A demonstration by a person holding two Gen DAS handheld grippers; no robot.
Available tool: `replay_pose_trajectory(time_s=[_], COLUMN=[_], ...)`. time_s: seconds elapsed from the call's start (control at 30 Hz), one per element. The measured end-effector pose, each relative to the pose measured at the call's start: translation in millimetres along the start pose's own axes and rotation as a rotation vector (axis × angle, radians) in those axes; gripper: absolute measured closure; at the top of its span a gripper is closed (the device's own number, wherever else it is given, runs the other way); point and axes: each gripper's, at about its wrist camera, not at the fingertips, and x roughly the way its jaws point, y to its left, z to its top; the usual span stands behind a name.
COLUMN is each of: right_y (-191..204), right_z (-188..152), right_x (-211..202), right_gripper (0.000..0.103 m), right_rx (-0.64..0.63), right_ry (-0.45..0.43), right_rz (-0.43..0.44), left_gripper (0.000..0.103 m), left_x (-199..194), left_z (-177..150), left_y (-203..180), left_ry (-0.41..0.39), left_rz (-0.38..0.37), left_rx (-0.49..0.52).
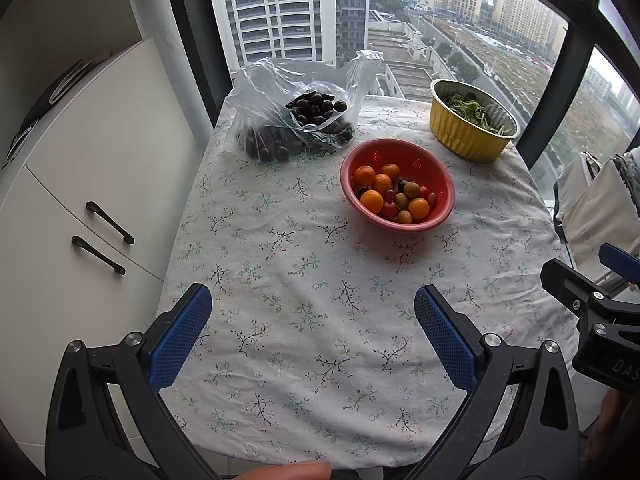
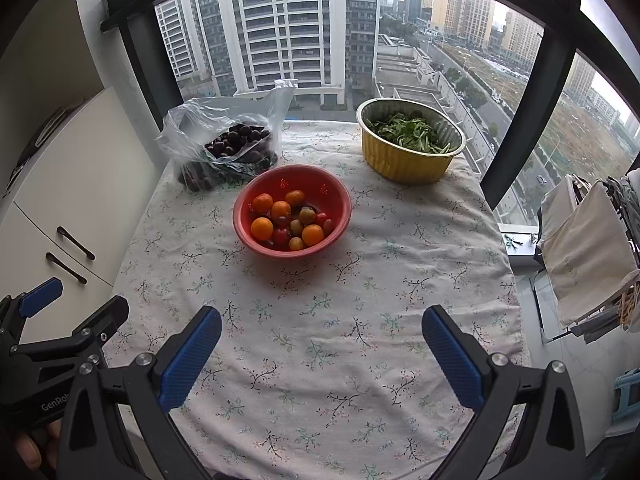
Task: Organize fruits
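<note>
1. Two hand-held grippers are hovering over the near edge of the tabletop (image 2: 320, 344), side by side: the left hand-held gripper (image 1: 312, 328) and the right hand-held gripper (image 2: 322, 344) are both standing with their blue pads spread wide and nothing between them, which is leaving either one free to close on a fruit.
2. The red bowl (image 2: 340, 196) is sitting near the middle of the cloth, within reach of both sides, and it is holding a mixed heap: small oranges (image 2: 262, 228), little red tomatoes (image 2: 281, 234) and some yellowish-green round fruits (image 2: 307, 216), all touching one another.
3. The clear plastic bag (image 1: 256, 100) is lying behind the bowl toward the window, its mouth gaping so that the dark round fruits (image 1: 316, 106) inside are showing.
4. The yellow foil pan (image 2: 404, 160) is standing at the far right corner, apart from the fruit, and is carrying chopped greens (image 2: 408, 132) only.
5. Judging by this, the mixed bowl could be fruit gathered already or fruit waiting to be sorted by kind; the pictures are not settling which.
</note>
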Motion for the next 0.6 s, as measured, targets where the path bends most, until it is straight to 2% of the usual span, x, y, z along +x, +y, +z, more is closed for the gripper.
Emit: replay_pose_trajectory(time_s=[0.6], right_y=[0.1], right_z=[-2.4], right_x=[1.0], right_gripper=[0.000], right_rx=[0.004], right_ry=[0.005], right_rz=[-0.002], left_gripper=[0.000], left_x=[3.5], left_z=[-0.6], left_y=[1.1], left_ry=[0.006], left_rz=[0.000], left_rx=[-0.001])
